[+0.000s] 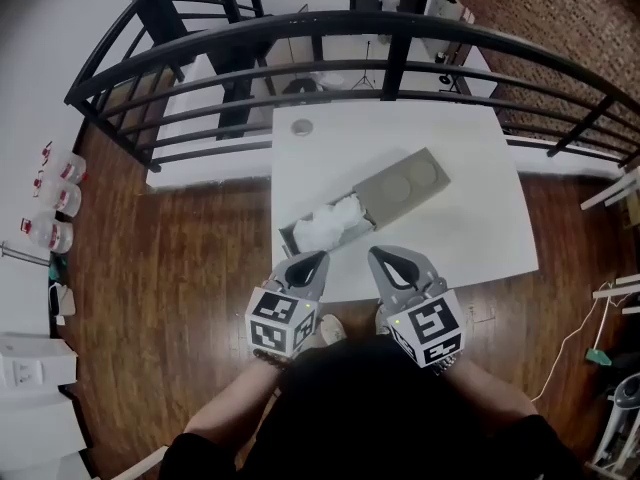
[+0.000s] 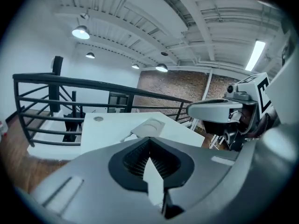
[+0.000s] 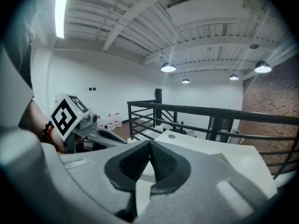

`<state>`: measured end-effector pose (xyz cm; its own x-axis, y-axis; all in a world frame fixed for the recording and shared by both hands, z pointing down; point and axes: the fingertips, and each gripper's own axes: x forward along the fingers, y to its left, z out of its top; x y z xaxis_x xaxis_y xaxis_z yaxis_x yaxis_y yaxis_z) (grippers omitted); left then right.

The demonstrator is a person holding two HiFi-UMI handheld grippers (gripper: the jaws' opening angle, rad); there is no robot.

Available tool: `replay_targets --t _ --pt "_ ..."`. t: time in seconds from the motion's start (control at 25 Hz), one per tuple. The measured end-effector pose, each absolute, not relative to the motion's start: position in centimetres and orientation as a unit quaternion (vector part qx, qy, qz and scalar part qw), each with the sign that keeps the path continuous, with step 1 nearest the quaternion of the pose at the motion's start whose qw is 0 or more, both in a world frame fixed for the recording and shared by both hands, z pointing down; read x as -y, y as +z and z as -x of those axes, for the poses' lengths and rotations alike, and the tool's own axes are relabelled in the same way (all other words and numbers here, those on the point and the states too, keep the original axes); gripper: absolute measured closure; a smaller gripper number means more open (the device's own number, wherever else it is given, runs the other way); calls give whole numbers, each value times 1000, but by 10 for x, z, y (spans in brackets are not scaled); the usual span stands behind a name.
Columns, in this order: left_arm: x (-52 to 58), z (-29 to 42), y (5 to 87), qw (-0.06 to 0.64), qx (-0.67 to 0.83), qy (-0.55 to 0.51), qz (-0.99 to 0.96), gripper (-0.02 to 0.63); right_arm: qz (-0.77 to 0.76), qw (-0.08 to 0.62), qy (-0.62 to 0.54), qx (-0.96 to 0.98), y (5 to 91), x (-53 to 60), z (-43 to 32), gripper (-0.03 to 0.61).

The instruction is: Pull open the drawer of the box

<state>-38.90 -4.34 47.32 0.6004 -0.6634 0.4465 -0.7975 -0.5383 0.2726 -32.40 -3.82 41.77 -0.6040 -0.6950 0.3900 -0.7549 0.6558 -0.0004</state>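
Grey: one box [image 1: 405, 183], one drawer [image 1: 288, 238]

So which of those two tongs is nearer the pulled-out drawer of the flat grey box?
The left tongs: their tip sits just short of the open grey drawer holding crumpled white material, while the right tongs sit off to its side.

The box [image 1: 405, 183] lies on the table [image 1: 470, 238], its drawer [image 1: 289, 238] out toward the near edge, railing [image 1: 400, 21] behind.
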Motion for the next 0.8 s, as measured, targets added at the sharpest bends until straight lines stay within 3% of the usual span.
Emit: replay_targets --t 0.36,0.8 --pt "36 337 458 183 425 161 -872 597 -370 183 72 908 417 34 301 586" --pt "30 318 455 176 452 173 -857 597 -336 174 64 923 415 31 286 586"
